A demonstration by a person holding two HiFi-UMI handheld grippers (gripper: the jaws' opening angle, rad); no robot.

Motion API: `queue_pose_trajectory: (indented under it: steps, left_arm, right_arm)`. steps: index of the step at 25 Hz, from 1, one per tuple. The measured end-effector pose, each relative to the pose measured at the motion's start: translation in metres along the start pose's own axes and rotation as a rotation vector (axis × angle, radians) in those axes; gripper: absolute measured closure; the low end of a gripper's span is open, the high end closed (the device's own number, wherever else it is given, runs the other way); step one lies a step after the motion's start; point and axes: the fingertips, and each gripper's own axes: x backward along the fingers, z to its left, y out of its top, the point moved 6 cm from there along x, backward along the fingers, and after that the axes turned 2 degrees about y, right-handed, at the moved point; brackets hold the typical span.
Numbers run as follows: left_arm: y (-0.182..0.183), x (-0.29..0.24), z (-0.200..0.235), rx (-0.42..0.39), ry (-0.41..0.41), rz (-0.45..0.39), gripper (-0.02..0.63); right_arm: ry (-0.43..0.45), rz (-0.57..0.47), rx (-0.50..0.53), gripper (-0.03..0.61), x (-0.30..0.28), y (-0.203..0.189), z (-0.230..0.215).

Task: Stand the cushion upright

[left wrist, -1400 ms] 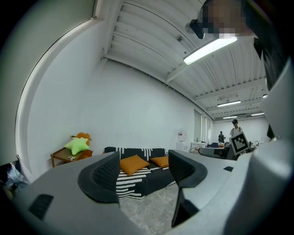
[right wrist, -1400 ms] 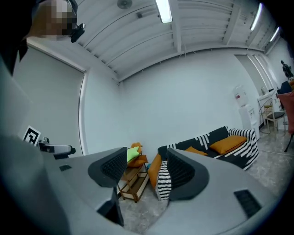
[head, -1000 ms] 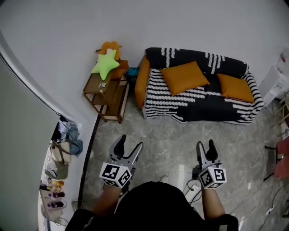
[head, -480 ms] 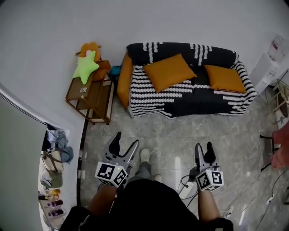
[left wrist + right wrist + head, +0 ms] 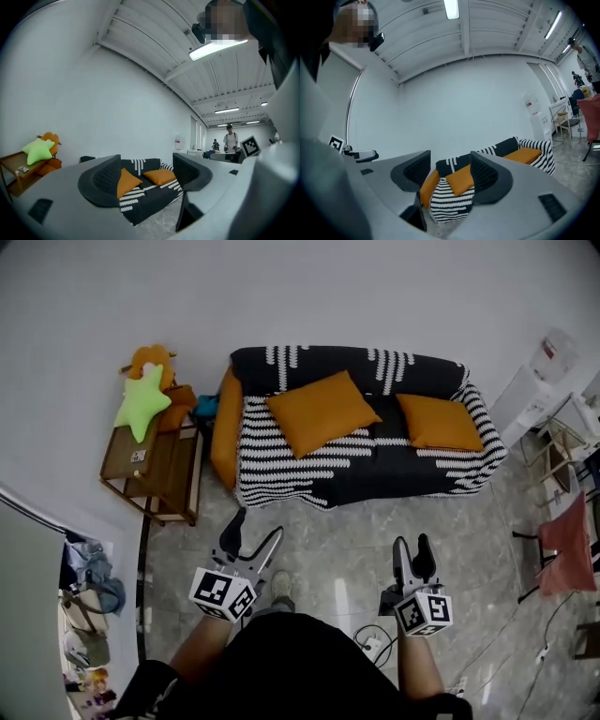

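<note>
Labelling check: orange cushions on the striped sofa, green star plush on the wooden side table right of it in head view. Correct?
No: the head view shows the wooden side table with the green star plush left of the striped sofa, not right. The orange cushions are on the sofa.

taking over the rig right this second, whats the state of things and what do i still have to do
Tools: the left tool has its jaws apart and opening, with nothing between them. The right tool has its jaws apart and is empty. Both are held over the floor, short of the sofa.
Things: the left orange cushion lies slanted on the seat. The right orange cushion lies further along the seat.
Done: nothing yet; neither cushion is touched.
Left: close in on the sofa, grip a cushion and stand it upright, probably against the backrest.
</note>
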Motion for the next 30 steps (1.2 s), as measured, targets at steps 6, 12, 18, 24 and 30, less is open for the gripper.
queue_pose_trajectory:
  steps: [6, 12, 18, 24, 30]
  left_arm:
    - [0.014, -0.045, 0.066, 0.016, -0.001, -0.010, 0.259]
    - [0.018, -0.073, 0.113, 0.019, -0.001, 0.004, 0.259]
    - [0.010, -0.100, 0.130, 0.047, -0.004, 0.027, 0.259]
    - [0.006, -0.148, 0.138, 0.031, 0.009, 0.057, 0.259]
    - [0.013, -0.221, 0.139, 0.005, 0.071, 0.042, 0.258]
  right_arm:
    - [-0.003, -0.015, 0.015, 0.308, -0.073, 0.010, 0.012]
    - [-0.001, -0.013, 0.022, 0.308, -0.125, 0.011, 0.027]
    - [-0.002, 0.029, 0.039, 0.308, -0.159, 0.006, 0.022]
    - [0.011, 0.022, 0.023, 0.308, -0.211, 0.008, -0.008]
    - [0.094, 0.046, 0.024, 0.310, -0.296, 0.016, -0.058]
